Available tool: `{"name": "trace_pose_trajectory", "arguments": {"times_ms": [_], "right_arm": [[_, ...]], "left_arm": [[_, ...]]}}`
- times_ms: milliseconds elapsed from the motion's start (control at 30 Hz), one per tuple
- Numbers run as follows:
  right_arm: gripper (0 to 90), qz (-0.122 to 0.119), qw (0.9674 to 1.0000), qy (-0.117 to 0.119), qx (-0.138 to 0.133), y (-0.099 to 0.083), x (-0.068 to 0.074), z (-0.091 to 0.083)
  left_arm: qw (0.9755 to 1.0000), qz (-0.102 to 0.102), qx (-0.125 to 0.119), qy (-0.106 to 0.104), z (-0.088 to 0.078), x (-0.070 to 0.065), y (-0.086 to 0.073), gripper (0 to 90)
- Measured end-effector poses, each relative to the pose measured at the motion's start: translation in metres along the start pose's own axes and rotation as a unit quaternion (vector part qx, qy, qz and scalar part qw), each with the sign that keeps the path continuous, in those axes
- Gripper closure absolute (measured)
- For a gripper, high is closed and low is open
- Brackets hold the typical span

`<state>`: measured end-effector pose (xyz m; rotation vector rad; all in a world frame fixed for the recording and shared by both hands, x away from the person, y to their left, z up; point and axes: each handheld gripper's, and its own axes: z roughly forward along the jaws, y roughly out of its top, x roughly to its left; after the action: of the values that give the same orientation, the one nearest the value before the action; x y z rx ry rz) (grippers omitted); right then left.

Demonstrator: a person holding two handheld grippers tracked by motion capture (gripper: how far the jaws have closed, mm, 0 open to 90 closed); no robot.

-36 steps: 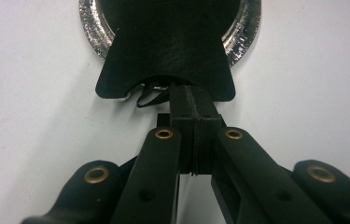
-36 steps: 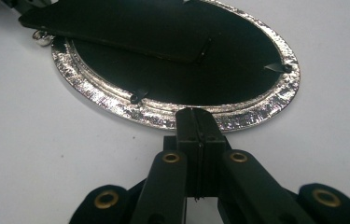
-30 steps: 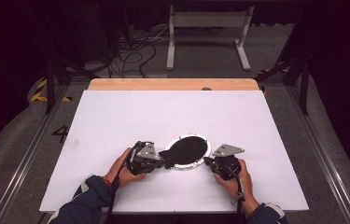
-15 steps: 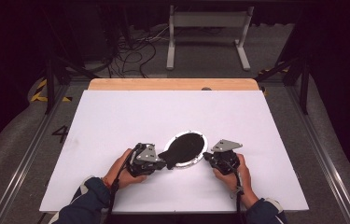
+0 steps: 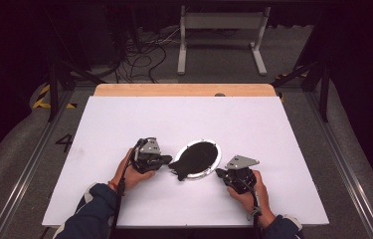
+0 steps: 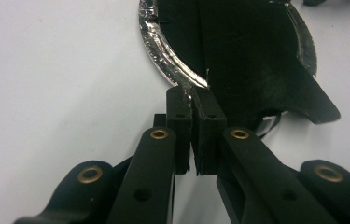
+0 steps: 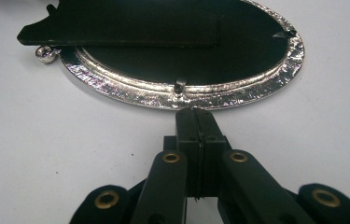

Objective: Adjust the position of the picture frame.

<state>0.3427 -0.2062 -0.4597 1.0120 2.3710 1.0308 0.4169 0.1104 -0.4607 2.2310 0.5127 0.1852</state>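
Two closed grippers: left gripper [image 6: 195, 135] pinching oval frame [image 6: 163, 56]; black backing [image 6: 252, 60] hides its inside.

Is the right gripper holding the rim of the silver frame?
No, in the right gripper view the right gripper is shut with its jaws just short of the silver frame, gripping nothing.

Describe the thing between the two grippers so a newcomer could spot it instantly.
On the white table, look near the front edge, between the person's hands. There lies an oval tray with a crinkled silver foil rim. Black sheet material covers its middle and overhangs the rim toward the left gripper.
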Motion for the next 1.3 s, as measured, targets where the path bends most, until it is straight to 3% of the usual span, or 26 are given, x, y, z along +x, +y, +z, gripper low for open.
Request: {"name": "trace_pose_trajectory", "arguments": {"times_ms": [67, 267, 400, 500, 867, 1067, 1200, 1300], "right_arm": [[90.0, -0.001, 1.0000, 0.001, -0.001, 0.000, 0.000, 0.001], [90.0, -0.003, 1.0000, -0.002, -0.005, 0.002, 0.001, 0.004], [90.0, -0.001, 1.0000, 0.001, -0.005, 0.003, -0.001, 0.005], [90.0, -0.001, 1.0000, 0.000, -0.004, 0.004, -0.001, 0.006], [90.0, 0.009, 0.9999, -0.007, -0.005, 0.015, -0.009, 0.019], [90.0, -0.008, 0.9997, -0.023, -0.004, 0.020, -0.009, 0.025], [87.7, -0.016, 0.9998, -0.016, 0.000, 0.020, -0.009, 0.023], [87.3, -0.024, 0.9997, 0.006, 0.003, 0.016, -0.007, 0.017]], "left_arm": [[0.9999, 0.009, 0.008, -0.003, 0.003, -0.001, 0.000, 86.6], [0.9998, 0.008, 0.014, -0.010, 0.001, -0.003, -0.001, 89.3], [0.9993, 0.016, 0.019, -0.027, 0.004, -0.012, 0.000, 89.7], [0.9991, 0.027, 0.026, -0.017, 0.004, -0.016, 0.000, 89.9], [0.9996, 0.008, 0.016, -0.024, 0.001, -0.030, -0.008, 90.0], [0.9996, -0.002, 0.015, -0.024, 0.000, -0.035, -0.009, 90.0], [0.9992, 0.017, 0.024, -0.026, -0.001, -0.037, -0.009, 90.0], [0.9984, 0.030, 0.032, -0.036, -0.006, -0.038, -0.011, 90.0]]}}
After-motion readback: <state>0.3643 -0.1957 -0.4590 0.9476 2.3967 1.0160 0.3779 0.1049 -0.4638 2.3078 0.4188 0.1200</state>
